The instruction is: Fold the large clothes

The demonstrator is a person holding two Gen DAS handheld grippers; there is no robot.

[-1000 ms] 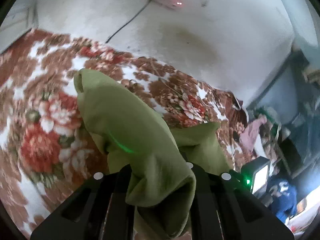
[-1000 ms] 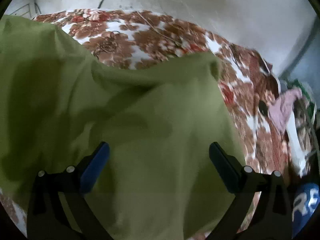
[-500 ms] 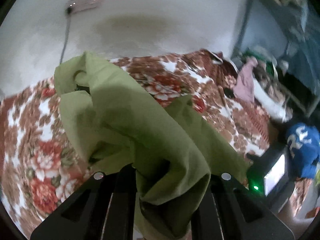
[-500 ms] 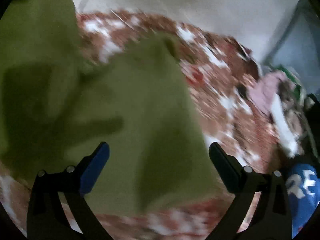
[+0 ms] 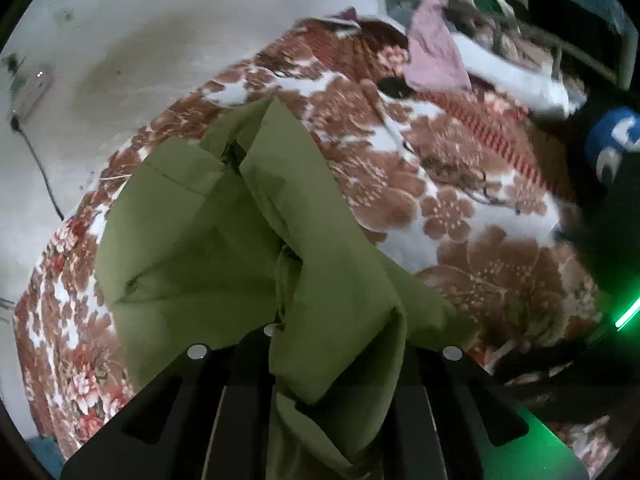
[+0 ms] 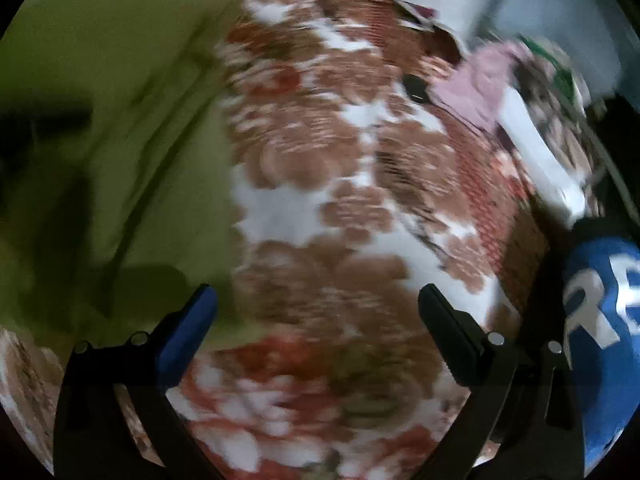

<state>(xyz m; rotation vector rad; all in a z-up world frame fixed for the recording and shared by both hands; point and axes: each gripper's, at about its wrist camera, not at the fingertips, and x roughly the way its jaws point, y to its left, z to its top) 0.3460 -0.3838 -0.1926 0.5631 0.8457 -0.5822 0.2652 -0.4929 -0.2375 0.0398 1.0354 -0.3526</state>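
Left wrist – jaws clamp green garment (image 5: 256, 240)

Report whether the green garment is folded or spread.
Neither: the green garment is bunched, pinched in the left claw, draping in creases over the floral blanket.

- The large garment (image 5: 256, 240) is plain olive green, with darker green in its folds.
- The bedspread (image 5: 460, 208) shows brown and rust flowers on white, with redder blooms at the near left (the right wrist view is blurred, but the same pattern reads there).
- The far wall (image 5: 140, 40) is off-white with a dull yellowish stain.
- The left gripper (image 5: 336, 360) is black with small silver dots.
- The right gripper (image 6: 316, 320) is black; its left pad is blue.
- A pink cloth (image 5: 436, 60) lies at the far right.
- A blue item with white lettering (image 6: 604, 320) sits at the right.
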